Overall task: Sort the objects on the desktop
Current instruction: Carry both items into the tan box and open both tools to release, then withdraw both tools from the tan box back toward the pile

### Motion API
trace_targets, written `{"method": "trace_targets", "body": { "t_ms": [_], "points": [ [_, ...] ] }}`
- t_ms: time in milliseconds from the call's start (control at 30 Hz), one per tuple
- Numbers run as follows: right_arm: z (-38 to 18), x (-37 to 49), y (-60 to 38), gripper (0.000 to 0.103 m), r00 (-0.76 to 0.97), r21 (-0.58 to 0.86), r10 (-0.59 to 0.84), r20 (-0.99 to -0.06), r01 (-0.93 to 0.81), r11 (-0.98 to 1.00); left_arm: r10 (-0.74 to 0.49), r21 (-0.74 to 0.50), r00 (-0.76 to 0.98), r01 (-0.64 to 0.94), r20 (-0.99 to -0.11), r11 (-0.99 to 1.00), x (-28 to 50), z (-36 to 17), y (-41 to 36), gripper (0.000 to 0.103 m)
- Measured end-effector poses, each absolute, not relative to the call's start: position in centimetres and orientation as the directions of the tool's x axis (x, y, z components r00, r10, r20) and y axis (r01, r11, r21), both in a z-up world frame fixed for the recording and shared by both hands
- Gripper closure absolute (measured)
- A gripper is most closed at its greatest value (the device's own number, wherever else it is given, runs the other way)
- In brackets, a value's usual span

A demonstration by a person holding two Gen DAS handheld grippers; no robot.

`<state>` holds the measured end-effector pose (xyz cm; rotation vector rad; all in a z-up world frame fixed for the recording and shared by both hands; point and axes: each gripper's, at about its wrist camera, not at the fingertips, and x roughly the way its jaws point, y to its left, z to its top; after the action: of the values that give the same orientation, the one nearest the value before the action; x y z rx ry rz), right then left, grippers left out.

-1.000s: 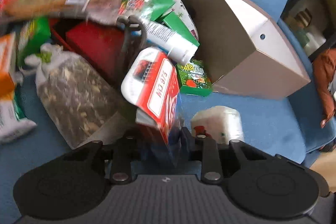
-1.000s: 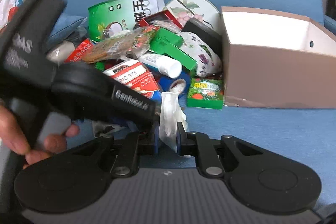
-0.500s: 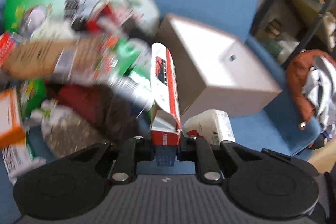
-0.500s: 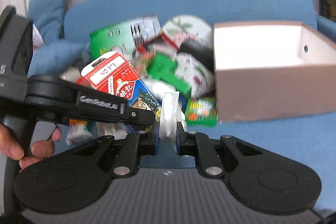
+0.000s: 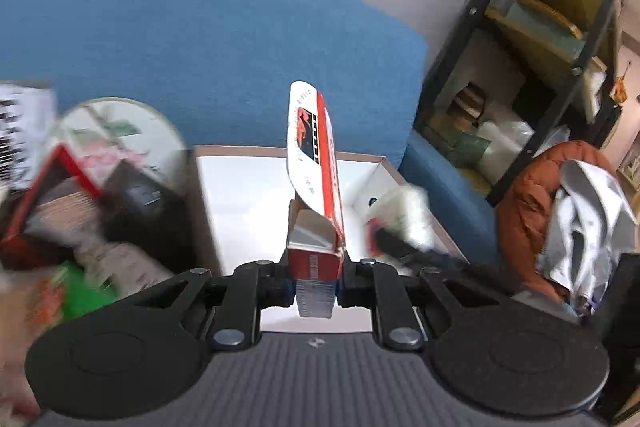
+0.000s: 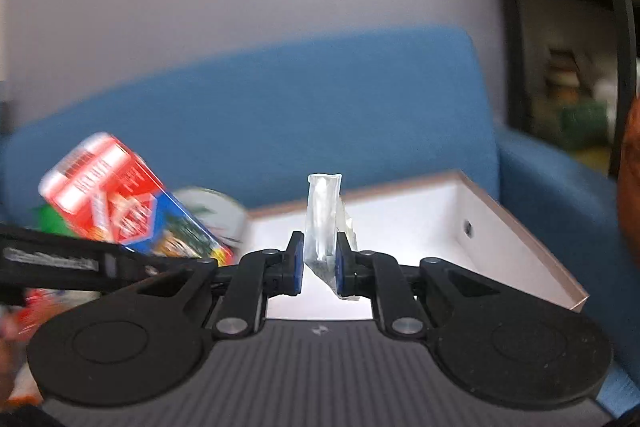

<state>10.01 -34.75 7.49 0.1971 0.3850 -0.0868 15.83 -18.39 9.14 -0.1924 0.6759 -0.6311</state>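
Both tongs grip: left tongs [image 5: 316,277] clamp red carton [image 5: 314,187]; right tongs [image 6: 318,267] pinch clear packet [image 6: 322,223].

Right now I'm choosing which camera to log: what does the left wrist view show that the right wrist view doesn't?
Left wrist only: the blurred clutter pile and orange jacket. Right wrist only: the clear plastic packet clamped in the right gripper. Both: the red-and-white carton held by the left gripper, the open white-lined cardboard box, and the blue sofa.
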Motion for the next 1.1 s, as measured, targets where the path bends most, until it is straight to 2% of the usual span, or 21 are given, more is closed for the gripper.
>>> {"method": "trace_targets", "body": {
  "t_ms": [133, 300, 400, 500, 533, 567, 633, 700, 733, 833, 1100],
  "points": [
    [3.9, 16.6, -37.8, 0.090, 0.853, 0.313, 0.020, -0.521, 0.169, 0.935, -0.564, -0.320, 0.588, 0.472, -0.580, 0.822, 20.2, 6.9, -21.9, 0.086],
    [0.7, 21.4, -38.7, 0.090, 0.748, 0.184, -0.045, -0.662, 0.221, 0.958, -0.524, -0.295, 0.575, 0.448, -0.628, 0.844, 23.9, 3.9, -23.9, 0.086],
    [0.7, 22.2, -39.8, 0.089, 0.718, 0.198, -0.003, -0.696, 0.196, 0.961, -0.519, -0.303, 0.558, 0.437, -0.648, 0.847, 25.1, 2.5, -24.5, 0.086],
    [0.8, 22.7, -39.8, 0.088, 0.698, 0.145, -0.031, -0.716, 0.192, 0.971, -0.530, -0.305, 0.559, 0.448, -0.638, 0.840, 25.1, 2.2, -24.7, 0.084],
    [0.9, 22.7, -39.9, 0.087, 0.700, 0.161, -0.018, -0.714, 0.190, 0.969, -0.532, -0.307, 0.564, 0.448, -0.632, 0.840, 25.1, 2.2, -24.7, 0.076],
    [0.9, 22.7, -39.9, 0.085, 0.703, 0.175, -0.011, -0.712, 0.192, 0.966, -0.543, -0.316, 0.561, 0.454, -0.626, 0.833, 24.9, 2.2, -24.4, 0.069],
    [0.7, 21.4, -39.8, 0.052, 0.699, 0.184, -0.015, -0.715, 0.209, 0.960, -0.590, -0.349, 0.538, 0.488, -0.601, 0.800, 24.3, 2.7, -24.2, 0.042],
    [1.0, 20.9, -39.6, 0.045, 0.714, 0.185, -0.022, -0.700, 0.211, 0.960, -0.607, -0.354, 0.547, 0.502, -0.576, 0.789, 23.4, 3.4, -24.0, 0.029],
    [1.2, 20.6, -39.5, 0.037, 0.725, 0.170, -0.042, -0.688, 0.216, 0.961, -0.600, -0.342, 0.563, 0.501, -0.568, 0.795, 22.9, 3.8, -23.9, 0.021],
    [1.7, 19.9, -39.3, 0.022, 0.753, 0.162, -0.078, -0.653, 0.240, 0.957, -0.577, -0.299, 0.606, 0.502, -0.548, 0.812, 21.9, 4.6, -23.8, 0.017],
    [2.6, 17.5, -39.0, 0.021, 0.794, 0.210, -0.052, -0.606, 0.223, 0.952, -0.545, -0.259, 0.620, 0.494, -0.564, 0.830, 20.1, 5.1, -22.8, 0.017]
  ]
}}
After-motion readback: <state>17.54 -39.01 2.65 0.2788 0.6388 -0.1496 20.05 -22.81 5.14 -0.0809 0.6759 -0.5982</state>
